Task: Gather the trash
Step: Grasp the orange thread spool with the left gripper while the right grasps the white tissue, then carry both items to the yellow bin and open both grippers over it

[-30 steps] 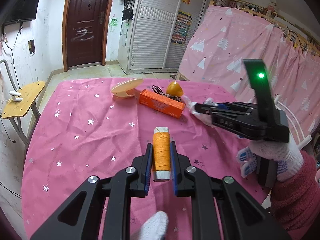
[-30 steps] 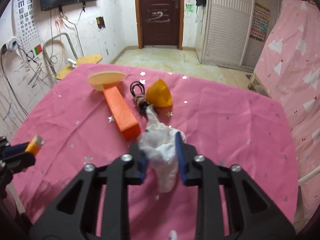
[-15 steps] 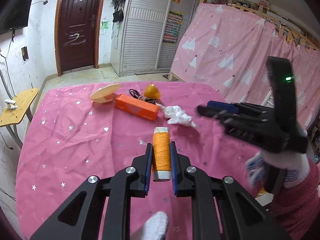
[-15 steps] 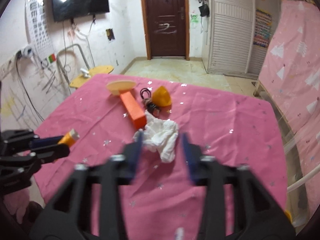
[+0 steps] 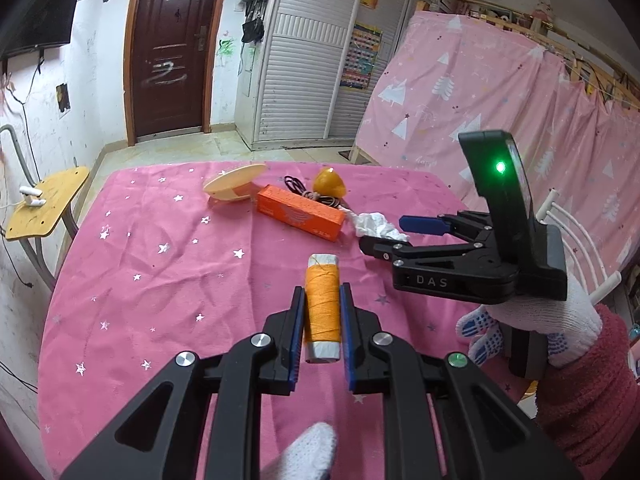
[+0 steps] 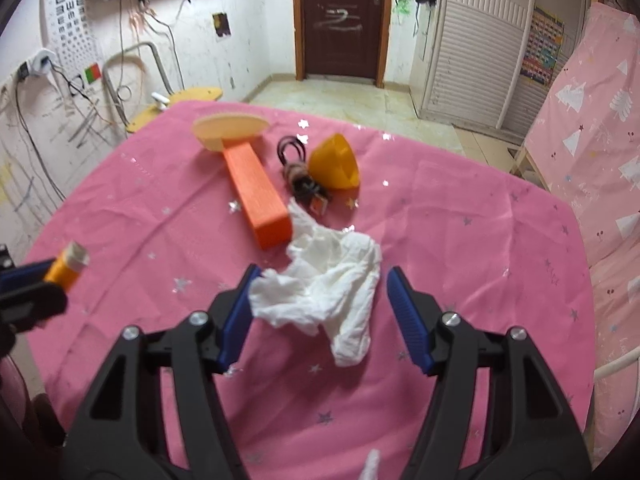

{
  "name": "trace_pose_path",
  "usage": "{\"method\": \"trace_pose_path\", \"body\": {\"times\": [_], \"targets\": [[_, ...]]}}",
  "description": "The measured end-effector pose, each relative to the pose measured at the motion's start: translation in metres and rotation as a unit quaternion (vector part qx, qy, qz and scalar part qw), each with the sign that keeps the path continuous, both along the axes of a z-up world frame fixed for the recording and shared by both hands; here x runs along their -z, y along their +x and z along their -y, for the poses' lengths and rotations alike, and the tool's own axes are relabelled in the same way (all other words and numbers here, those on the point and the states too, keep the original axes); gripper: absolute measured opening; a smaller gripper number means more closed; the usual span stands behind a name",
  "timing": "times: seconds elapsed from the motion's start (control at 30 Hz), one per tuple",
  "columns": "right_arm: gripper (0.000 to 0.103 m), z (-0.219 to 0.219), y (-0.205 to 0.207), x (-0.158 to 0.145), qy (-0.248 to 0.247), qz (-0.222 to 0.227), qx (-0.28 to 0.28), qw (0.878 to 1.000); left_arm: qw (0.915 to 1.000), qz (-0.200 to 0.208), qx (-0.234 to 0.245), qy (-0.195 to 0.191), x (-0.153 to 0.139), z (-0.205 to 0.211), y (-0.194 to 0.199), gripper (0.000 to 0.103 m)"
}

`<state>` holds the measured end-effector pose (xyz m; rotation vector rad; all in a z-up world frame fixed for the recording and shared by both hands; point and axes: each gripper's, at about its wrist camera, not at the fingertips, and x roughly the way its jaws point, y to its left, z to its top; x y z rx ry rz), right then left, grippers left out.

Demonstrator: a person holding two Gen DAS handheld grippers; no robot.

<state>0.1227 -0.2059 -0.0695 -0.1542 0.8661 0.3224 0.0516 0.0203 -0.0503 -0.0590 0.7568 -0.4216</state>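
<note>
My left gripper is shut on an orange spool of thread and holds it above the pink tablecloth. The spool also shows at the left edge of the right wrist view. A crumpled white tissue lies on the cloth; it shows in the left wrist view too. My right gripper is open, its jaws on either side of the tissue, close above the cloth. In the left wrist view the right gripper reaches in from the right.
An orange box, a cream dish, a coiled black cable and a yellow cone lie beyond the tissue. A yellow chair stands left of the table, a pink-draped frame to the right.
My right gripper let go of the tissue, drew back and opened, then came down with its jaws either side of the tissue on the cloth. My left gripper still holds the spool.
</note>
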Motion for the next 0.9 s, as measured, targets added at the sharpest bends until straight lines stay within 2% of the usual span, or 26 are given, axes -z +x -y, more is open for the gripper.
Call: {"method": "trace_pose_path", "body": {"times": [0.07,0.17,0.23,0.4,0.6,0.9], "targets": [[0.042,-0.002,0.0,0.003,-0.005,-0.005,-0.004,1.0,1.0,-0.003,-0.003,-0.003,0.002,-0.004,0.002,0.008],[0.027,-0.007,-0.001,0.006,-0.024,-0.001,-0.006,1.0,0.9999,-0.006,-0.007,-0.005,0.004,-0.008,0.004,0.008],[0.023,-0.008,-0.004,0.004,-0.034,0.01,-0.003,0.999,0.9999,-0.007,-0.007,-0.006,0.004,-0.01,0.004,0.008],[0.023,0.001,-0.012,-0.006,-0.011,0.031,0.009,0.999,0.9999,-0.003,-0.009,-0.004,0.002,-0.011,0.0,0.008],[0.023,0.032,-0.044,-0.033,0.033,0.068,0.03,0.997,1.0,0.001,-0.005,0.003,-0.002,-0.003,-0.005,0.008],[0.023,0.124,-0.116,-0.071,0.08,0.136,0.106,0.982,0.9994,0.015,0.02,0.024,-0.016,0.033,-0.02,0.008]]}}
